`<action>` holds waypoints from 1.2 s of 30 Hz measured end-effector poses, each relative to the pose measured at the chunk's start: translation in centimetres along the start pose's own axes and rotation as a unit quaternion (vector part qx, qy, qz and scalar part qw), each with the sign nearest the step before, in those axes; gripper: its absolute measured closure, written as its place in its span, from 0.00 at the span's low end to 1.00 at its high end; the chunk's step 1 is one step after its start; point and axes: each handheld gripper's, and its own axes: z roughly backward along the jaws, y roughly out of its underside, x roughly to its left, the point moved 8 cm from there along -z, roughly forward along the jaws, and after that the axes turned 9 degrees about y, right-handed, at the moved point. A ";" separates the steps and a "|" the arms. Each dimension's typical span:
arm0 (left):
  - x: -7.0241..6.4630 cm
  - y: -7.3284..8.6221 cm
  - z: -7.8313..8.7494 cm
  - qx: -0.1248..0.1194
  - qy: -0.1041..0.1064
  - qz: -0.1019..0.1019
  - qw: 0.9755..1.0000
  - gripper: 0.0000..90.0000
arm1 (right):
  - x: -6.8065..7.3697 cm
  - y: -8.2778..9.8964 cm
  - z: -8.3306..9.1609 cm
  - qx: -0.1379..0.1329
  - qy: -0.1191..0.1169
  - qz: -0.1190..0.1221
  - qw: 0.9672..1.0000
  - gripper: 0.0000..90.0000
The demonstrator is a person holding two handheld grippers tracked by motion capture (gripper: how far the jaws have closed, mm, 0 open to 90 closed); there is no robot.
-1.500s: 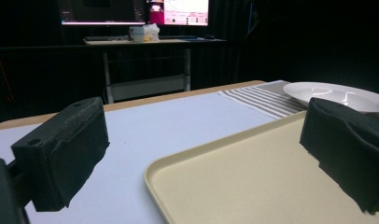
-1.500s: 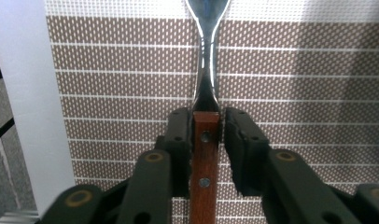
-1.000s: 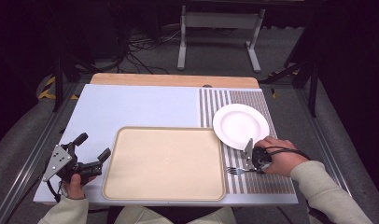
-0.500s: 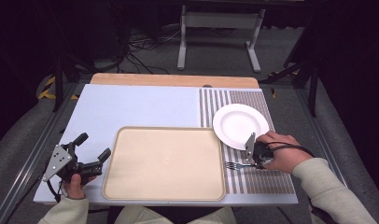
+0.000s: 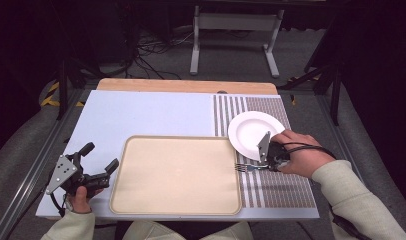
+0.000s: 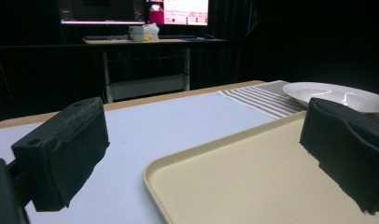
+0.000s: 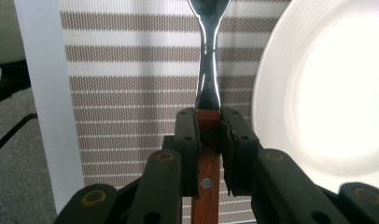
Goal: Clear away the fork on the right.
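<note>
Here the right gripper [image 7: 209, 135] is clamping the fork [image 7: 208, 56].
Its tines are pointing toward the tray [image 5: 176, 175]; the left gripper [image 5: 98, 162] is idling wide open.

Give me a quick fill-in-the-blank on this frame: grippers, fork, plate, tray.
1. The right gripper is shut on the wooden handle of a ____.
2. The left gripper is ____, with nothing between its jaws.
3. The white plate rests on the ____ placemat.
4. The beige tray has ____ on it.

Missing words: fork; open; striped; nothing
</note>
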 end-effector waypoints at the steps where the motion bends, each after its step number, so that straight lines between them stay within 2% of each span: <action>1: 0.0 0.0 0.0 0.000 0.000 0.001 1.000 0.02 | -0.1 -0.3 0.1 -0.002 0.003 0.000 1.000 0.86; 9: 0.1 0.0 0.1 -0.003 0.000 0.004 1.000 0.02 | -1.1 -3.3 0.6 -0.035 0.004 -0.008 0.999 0.86; 17: 0.1 -0.1 0.1 -0.003 0.001 0.002 1.000 0.02 | -1.7 -5.7 0.6 -0.041 0.014 -0.009 0.999 0.86; 18: 0.1 0.0 0.1 -0.003 0.001 0.002 1.000 0.02 | -1.8 -6.3 0.6 -0.048 0.013 -0.026 0.998 0.86; 20: 0.1 -0.1 0.1 -0.003 0.001 0.002 1.000 0.02 | -1.9 -6.6 0.6 -0.052 0.014 -0.031 0.998 0.87; 24: 0.1 -0.1 0.1 -0.003 0.001 0.002 1.000 0.02 | -1.8 -7.8 0.4 -0.067 0.011 -0.077 0.995 0.87; 25: 0.1 -0.1 0.1 -0.003 0.001 0.002 1.000 0.02 | -1.8 -7.8 0.4 -0.067 0.011 -0.077 0.995 0.87; 27: 0.1 -0.1 0.1 -0.003 0.001 0.002 1.000 0.02 | -1.8 -8.2 0.3 -0.069 0.008 -0.097 0.993 0.87; 29: 0.1 -0.1 0.1 -0.003 0.001 0.001 1.000 0.02 | -1.8 -8.7 0.2 -0.077 0.001 -0.122 0.990 0.87; 33: 0.1 -0.1 0.1 -0.003 0.002 0.001 1.000 0.02 | -1.6 -9.7 0.0 -0.079 -0.003 -0.175 0.981 0.87; 34: 0.1 -0.1 0.1 -0.003 0.002 0.001 1.000 0.02 | -1.6 -9.8 0.0 -0.078 -0.003 -0.182 0.980 0.87; 36: 0.1 -0.1 0.1 -0.004 0.001 0.002 1.000 0.02 | -1.4 -10.4 -0.1 -0.081 -0.009 -0.204 0.976 0.87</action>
